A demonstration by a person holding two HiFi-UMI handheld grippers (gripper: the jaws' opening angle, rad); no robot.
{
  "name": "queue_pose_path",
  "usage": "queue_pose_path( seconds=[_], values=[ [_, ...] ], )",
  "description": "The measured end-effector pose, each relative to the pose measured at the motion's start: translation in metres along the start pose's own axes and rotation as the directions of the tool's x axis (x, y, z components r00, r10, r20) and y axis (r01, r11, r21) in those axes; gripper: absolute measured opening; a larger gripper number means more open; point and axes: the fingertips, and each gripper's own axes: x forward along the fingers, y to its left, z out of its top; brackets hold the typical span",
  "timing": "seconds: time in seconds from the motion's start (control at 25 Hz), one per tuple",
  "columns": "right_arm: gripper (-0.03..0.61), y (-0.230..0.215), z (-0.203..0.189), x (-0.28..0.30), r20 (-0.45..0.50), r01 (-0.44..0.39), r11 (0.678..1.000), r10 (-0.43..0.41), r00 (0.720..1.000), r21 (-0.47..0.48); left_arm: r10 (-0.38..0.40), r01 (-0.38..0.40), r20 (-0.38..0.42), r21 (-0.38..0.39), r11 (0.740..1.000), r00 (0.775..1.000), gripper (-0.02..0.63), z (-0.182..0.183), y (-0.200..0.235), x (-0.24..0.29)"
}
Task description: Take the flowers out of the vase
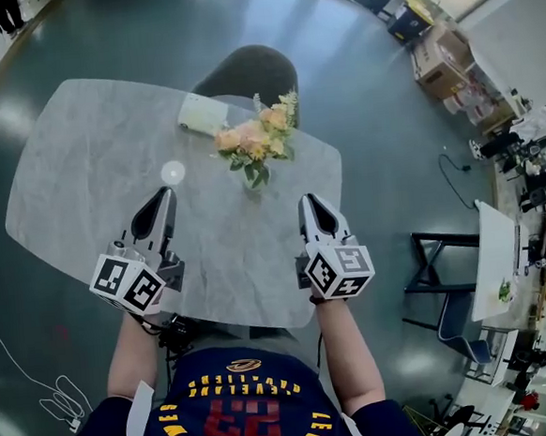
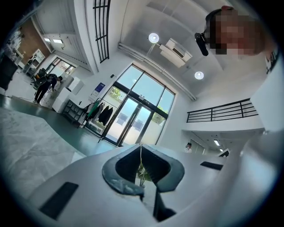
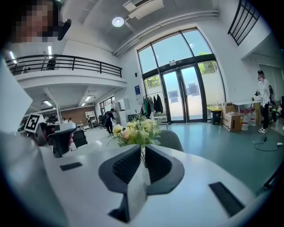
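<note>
**Operator:** Head view first. Where do the flowers sit from my grippers?

**Spotter:** The flowers (image 1: 256, 140) stand in the vase (image 1: 253, 182) on the table (image 1: 81, 171), ahead of you and between your two hands. Your right gripper (image 1: 309, 203) is the nearer one, with the vase ahead and a little to its left. Your left gripper (image 1: 164, 196) is further off, with the vase out to its right. Both pairs of jaws are pressed together and carry nothing. The white box (image 1: 201, 115) and the chair (image 1: 252, 70) lie beyond the bouquet, out of your line.

**Operator:** And the left gripper view?

**Spotter:** Your jaws meet in a thin seam there, with nothing in them. Only a few green leaves (image 2: 143, 174) show through the hollow behind the tips. So the bouquet is roughly ahead, but I cannot tell how far.

**Operator:** Right gripper view?

**Spotter:** Here too your jaws are closed on nothing. The flowers (image 3: 133, 130) rise right over the tips, dead ahead, near but not touching. The stems (image 3: 142, 151) run upright, in line with the seam. Your left gripper (image 3: 60, 137) shows off to the side.

Judging by that, the right hand is your better reach. You need to part the jaws first, then come in level and low on the stems, so the pads shut across them. The left could steady the vase, I think, since a light vase may lift along with the stems.
</note>
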Motion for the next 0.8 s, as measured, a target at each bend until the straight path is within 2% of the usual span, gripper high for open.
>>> queue_pose_path(
  seconds=[0.28, 0.56, 0.72, 0.8],
  values=[
    [0.015, -0.005, -0.014, 0.032, 0.008, -0.096, 0.995, 0.096, 0.995, 0.001, 0.067, -0.067, -0.053, 0.009, 0.998, 0.996, 0.003, -0.021, 0.0, -0.004],
    [0.055, -0.013, -0.026, 0.055, -0.015, -0.18, 0.983, 0.18, 0.984, -0.035, 0.102, -0.1, -0.12, 0.02, 0.995, 0.988, 0.007, -0.057, -0.018, 0.008],
    [0.084, -0.012, -0.037, 0.071, -0.044, -0.23, 0.97, 0.227, 0.973, -0.08, 0.122, -0.12, -0.149, 0.026, 0.992, 0.981, 0.068, -0.079, -0.022, 0.013],
    [0.119, -0.009, -0.043, 0.08, -0.067, -0.251, 0.962, 0.245, 0.967, -0.109, 0.132, -0.131, -0.158, 0.021, 0.991, 0.979, 0.098, -0.086, -0.019, 0.013]
  ],
)
